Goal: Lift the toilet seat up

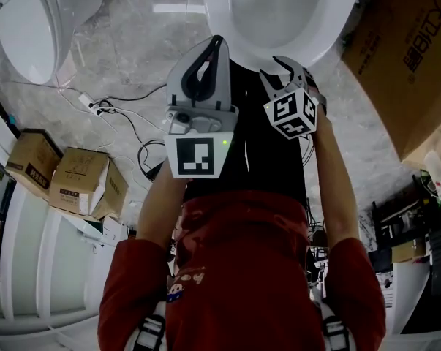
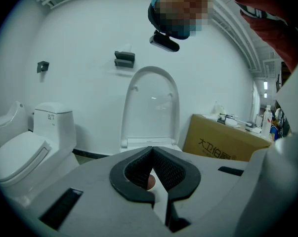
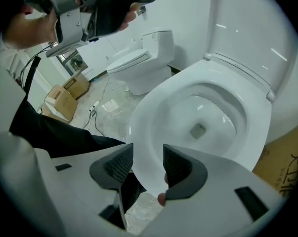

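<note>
Right gripper (image 3: 148, 152) is straddling the front lip of the toilet seat (image 3: 141, 127), jaws standing apart

The seat is lying flat at twelve o'clock, its lip sitting between the pads, not yet pinched; I'd be closing squarely there, then swinging up toward the raised lid (image 2: 151, 105); left gripper (image 2: 152, 151) is hovering with jaws together, empty; the bowl (image 3: 223, 107) is showing only its drain; the cardboard box (image 2: 223, 144) at two o'clock is looking shut.
</note>
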`<act>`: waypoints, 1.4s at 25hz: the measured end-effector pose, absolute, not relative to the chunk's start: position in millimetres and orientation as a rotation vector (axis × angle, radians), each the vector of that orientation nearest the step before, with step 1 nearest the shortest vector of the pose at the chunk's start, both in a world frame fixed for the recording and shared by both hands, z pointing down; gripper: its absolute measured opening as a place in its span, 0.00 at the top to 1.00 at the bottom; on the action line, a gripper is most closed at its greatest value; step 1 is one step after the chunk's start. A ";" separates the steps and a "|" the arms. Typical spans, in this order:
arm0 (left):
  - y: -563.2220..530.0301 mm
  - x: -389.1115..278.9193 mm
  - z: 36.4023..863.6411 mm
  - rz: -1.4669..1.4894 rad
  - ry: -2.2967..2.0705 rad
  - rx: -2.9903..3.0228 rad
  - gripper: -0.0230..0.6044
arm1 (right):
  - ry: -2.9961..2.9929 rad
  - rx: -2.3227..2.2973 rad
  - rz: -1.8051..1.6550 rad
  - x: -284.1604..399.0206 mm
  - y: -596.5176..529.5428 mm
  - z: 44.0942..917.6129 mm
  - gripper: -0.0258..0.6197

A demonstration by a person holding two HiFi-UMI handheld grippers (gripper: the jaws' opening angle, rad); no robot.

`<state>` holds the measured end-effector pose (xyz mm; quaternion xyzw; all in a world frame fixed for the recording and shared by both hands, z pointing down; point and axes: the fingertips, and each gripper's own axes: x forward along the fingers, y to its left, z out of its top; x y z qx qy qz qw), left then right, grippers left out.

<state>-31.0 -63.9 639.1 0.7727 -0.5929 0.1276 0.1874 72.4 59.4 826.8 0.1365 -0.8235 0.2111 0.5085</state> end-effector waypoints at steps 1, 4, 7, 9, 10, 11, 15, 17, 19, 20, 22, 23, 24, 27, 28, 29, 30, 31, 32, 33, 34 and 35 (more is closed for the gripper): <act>-64.0 -31.0 639.5 0.355 -1.669 2.170 0.95 | -1.983 0.312 0.498 71.8 60.4 828.2 0.70; -63.1 -30.7 641.1 0.355 -1.663 2.166 0.95 | -1.979 0.253 0.484 67.4 66.3 833.2 0.66; -62.5 -31.5 644.1 0.364 -1.653 2.169 0.95 | -1.956 0.207 0.473 64.4 70.9 841.9 0.61; -62.1 -33.1 645.8 0.367 -1.652 2.165 0.95 | -1.941 0.188 0.454 63.1 72.6 846.8 0.60; -62.2 -33.6 646.3 0.366 -1.655 2.161 0.95 | -1.935 0.176 0.441 62.9 73.7 849.0 0.60; -62.6 -33.7 646.6 0.363 -1.658 2.155 0.95 | -1.928 0.160 0.425 63.1 75.0 851.2 0.59; -63.0 -34.1 647.5 0.346 -1.661 2.149 0.95 | -1.890 0.078 0.353 64.0 81.6 861.3 0.59; -61.7 -36.9 649.0 0.342 -1.656 2.146 0.95 | -1.873 0.029 0.309 63.0 85.2 865.5 0.59; -60.3 -39.6 651.8 0.339 -1.651 2.141 0.95 | -1.857 -0.034 0.253 61.7 89.2 869.7 0.58; -60.1 -39.8 653.4 0.340 -1.648 2.141 0.95 | -1.848 -0.062 0.230 61.4 90.7 872.0 0.58; -60.6 -38.2 654.7 0.336 -1.644 2.143 0.95 | -1.830 -0.096 0.215 62.0 92.1 876.2 0.58; -60.9 -37.4 654.3 0.333 -1.642 2.146 0.95 | -1.821 -0.104 0.217 62.4 92.2 877.9 0.58; -60.8 -36.8 653.5 0.333 -1.638 2.152 0.95 | -1.813 -0.108 0.220 62.6 92.2 879.4 0.58; -58.4 -37.7 652.3 0.348 -1.619 2.171 0.95 | -1.800 -0.118 0.225 59.6 93.8 883.3 0.58; -57.5 -38.7 652.7 0.351 -1.617 2.172 0.95 | -1.797 -0.124 0.220 58.5 94.9 884.9 0.58; -56.7 -40.0 653.6 0.352 -1.617 2.171 0.95 | -1.794 -0.131 0.215 57.9 95.9 886.7 0.58; -55.8 -41.3 654.9 0.354 -1.617 2.166 0.95 | -1.789 -0.137 0.210 57.7 96.9 888.6 0.58; -54.9 -42.5 656.2 0.356 -1.617 2.161 0.95 | -1.782 -0.143 0.208 57.9 98.1 890.5 0.58; -54.1 -43.7 657.4 0.358 -1.617 2.155 0.95 | -1.774 -0.149 0.208 58.4 99.3 892.3 0.58; -53.6 -44.7 658.3 0.359 -1.617 2.148 0.95 | -1.767 -0.154 0.206 59.1 100.0 894.0 0.58; -53.6 -45.7 658.9 0.359 -1.619 2.143 0.95 | -1.762 -0.157 0.202 59.5 100.1 895.3 0.58; -54.0 -46.5 659.1 0.356 -1.621 2.139 0.95 | -1.760 -0.160 0.196 59.6 99.9 896.3 0.58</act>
